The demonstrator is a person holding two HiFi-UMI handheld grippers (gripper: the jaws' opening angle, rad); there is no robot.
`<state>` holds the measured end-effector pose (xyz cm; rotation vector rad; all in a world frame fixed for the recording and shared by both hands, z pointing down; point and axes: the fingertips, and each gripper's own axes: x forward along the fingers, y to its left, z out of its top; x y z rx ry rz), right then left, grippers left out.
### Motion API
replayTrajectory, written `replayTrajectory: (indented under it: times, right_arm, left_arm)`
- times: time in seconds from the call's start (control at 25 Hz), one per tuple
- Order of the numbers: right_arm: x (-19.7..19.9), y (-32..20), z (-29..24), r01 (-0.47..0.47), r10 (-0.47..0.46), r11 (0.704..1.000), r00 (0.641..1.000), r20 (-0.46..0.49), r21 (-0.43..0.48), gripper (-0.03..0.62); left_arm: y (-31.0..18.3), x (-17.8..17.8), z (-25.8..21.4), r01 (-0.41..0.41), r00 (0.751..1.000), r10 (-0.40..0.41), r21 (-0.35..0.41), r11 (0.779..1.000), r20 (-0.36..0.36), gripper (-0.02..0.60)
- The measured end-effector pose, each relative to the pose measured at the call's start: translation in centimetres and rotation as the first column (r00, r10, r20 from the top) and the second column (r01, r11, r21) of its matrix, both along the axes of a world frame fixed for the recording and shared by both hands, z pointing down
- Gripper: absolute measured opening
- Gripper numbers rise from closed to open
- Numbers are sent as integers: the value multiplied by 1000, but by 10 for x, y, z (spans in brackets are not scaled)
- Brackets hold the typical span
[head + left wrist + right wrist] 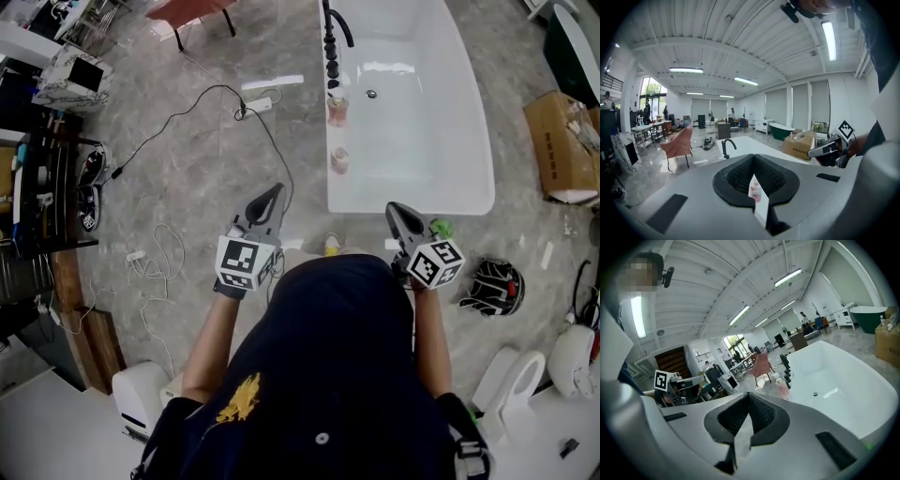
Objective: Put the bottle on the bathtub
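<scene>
1. The left gripper (275, 191) and the right gripper (395, 207) both have their jaws closed on nothing; they are held in front of the person, well apart from the bathtub (422, 202)
2. Two bottles stand upright on the tub's left rim, a pink bottle (337, 110) and a smaller bottle (339, 160) nearer the person; which one the task means I cannot tell; the placing looks done
3. The rim looks narrow, so a careless sweep of a gripper could tip a bottle into the tub or onto the floor; the cable (187, 108) on the floor could catch a foot
4. Only the cubes' square markers read clearly; print on the cardboard box (561, 141) and the bottle labels is too small to read
</scene>
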<state>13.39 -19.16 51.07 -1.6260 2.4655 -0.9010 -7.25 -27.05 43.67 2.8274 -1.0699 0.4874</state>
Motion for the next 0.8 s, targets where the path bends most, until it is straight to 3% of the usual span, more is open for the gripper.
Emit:
replayTrajectory:
  times: [0.8]
  right_arm:
    - [-3, -10, 6, 34, -34, 999, 999, -7, -32, 0]
  left_arm:
    - [-4, 4, 6, 23, 1000, -23, -24, 999, 8, 18]
